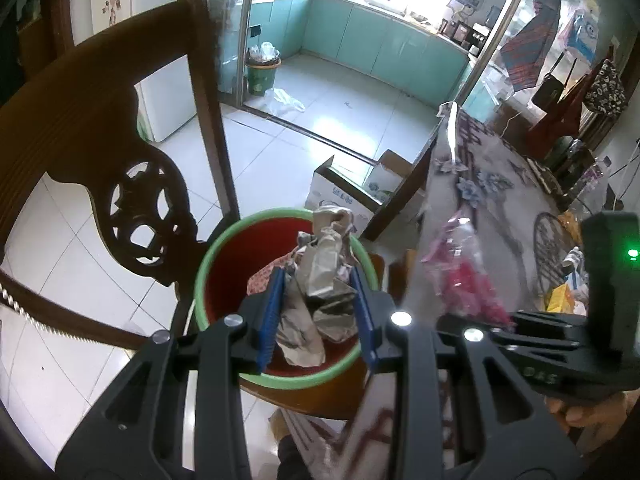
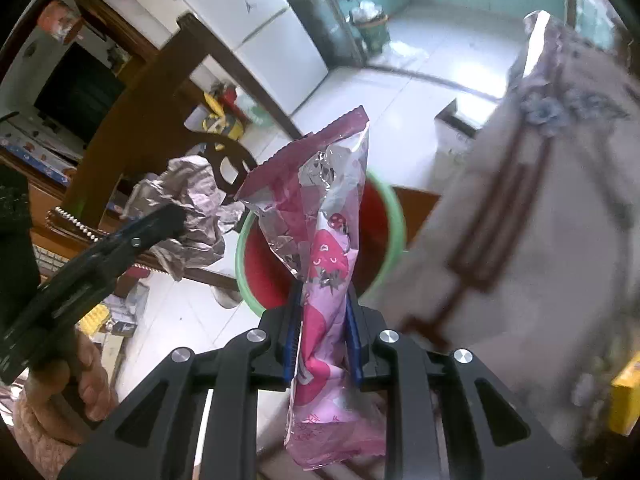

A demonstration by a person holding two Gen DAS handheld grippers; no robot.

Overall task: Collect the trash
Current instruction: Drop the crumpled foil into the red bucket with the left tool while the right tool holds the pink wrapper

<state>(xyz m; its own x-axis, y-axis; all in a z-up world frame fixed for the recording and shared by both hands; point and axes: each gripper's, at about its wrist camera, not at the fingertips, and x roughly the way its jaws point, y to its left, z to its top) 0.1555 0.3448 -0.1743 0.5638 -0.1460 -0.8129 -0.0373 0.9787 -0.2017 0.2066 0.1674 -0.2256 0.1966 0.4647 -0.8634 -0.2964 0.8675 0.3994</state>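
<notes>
Crumpled grey-brown paper wad, clamped between the blue pads of the left claw, poised directly over a red bin with green rim. Pink snack wrapper with foil lining and strawberry print, torn open at the top, flanked closely by the pads of the right claw; firm pinch not certain. Bin standing on a wooden chair seat, just beside the carved chair back and the cloth-draped table edge; open tiled floor beyond. Left wrist view: bin mouth nearly whole. Right wrist view: bin mostly hidden behind the wrapper, hand gripping the left tool.
</notes>
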